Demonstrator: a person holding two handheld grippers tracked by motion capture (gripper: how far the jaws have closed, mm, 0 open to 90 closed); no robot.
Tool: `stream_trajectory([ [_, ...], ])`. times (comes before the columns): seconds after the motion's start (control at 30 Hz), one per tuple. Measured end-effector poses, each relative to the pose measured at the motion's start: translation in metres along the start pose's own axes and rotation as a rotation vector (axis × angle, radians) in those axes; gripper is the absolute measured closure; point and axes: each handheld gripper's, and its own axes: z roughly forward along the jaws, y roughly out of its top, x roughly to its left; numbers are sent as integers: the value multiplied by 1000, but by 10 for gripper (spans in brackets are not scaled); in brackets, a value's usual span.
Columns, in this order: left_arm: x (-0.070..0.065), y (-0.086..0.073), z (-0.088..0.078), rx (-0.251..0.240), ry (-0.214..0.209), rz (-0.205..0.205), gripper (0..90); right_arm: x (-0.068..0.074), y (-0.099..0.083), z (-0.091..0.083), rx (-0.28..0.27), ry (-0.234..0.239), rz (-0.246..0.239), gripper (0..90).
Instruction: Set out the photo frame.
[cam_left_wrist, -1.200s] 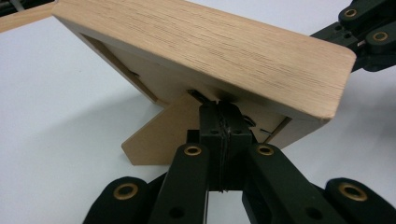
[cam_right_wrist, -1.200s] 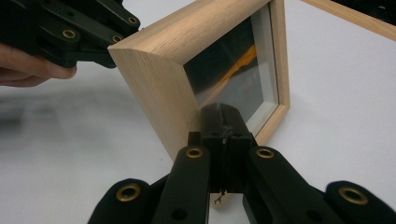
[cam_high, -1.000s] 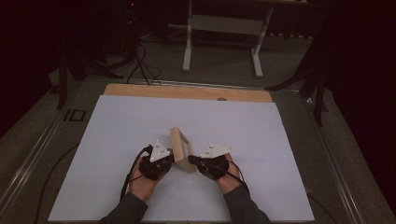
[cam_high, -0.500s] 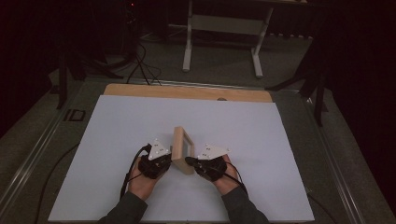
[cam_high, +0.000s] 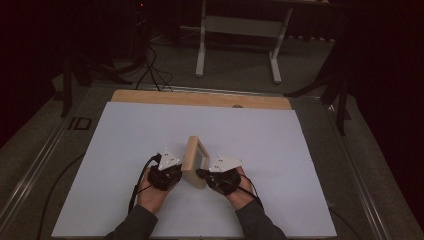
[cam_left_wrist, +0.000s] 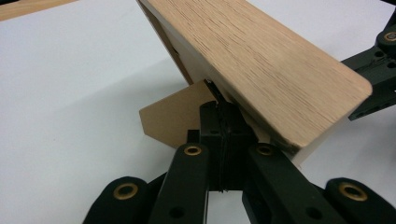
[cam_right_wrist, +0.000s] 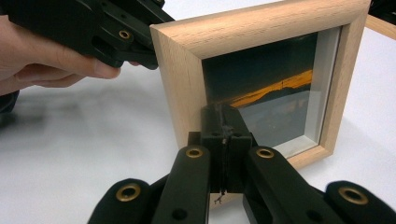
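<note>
Picture frame, a small light-wood unit with a glazed front, stands upright on its lower edge on the white table surface, in the near-centre area between the 2 hand-held grippers. In the high view, the left gripper sits just beside the frame's back side and the right gripper just beside its front side, each carried by a hand entering from the bottom edge. In the left gripper view, the left gripper's 2 black jaws are pressed fully together, pad against pad, with their tips at the frame's rear, next to a brown cardboard easel stand that angles out from the back down to the table; whether the tips pinch any part of the frame's backing cannot be determined from this angle. In the right gripper view, the right gripper also has its 2 jaws fully closed against each other, with nothing visible between them, and the closed tips lie against or just in front of the glass near the frame's lower left corner; contact cannot be confirmed. The glass shows a dark image with an orange streak. The left hand and its gripper appear behind the frame's upper left corner in that view. A bare strip of wooden tabletop runs along the far edge of the white surface.
</note>
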Motion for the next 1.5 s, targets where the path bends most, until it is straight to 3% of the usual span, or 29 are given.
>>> stream_trajectory([
  [0.17, 1, 0, -1, 2, -1, 0, 880, 0, 0, 0, -1, 0, -4, 885],
  [0.6, 9, 0, -12, -34, 19, -25, 733, -3, -1, -2, 5, -21, -11, 766],
  [0.8, 16, 1, -18, -49, 16, -64, 643, -7, -1, -4, 4, -39, 2, 715],
  [1.03, 19, 4, -26, -71, 42, -89, 557, -12, -2, -7, 0, -56, 22, 666],
  [1.33, 26, 7, -38, -105, 72, -132, 493, -14, -3, -8, 1, -65, 30, 634],
  [1.5, 26, 10, -45, -132, 62, -150, 470, -15, -3, -8, 0, -65, 34, 627],
])
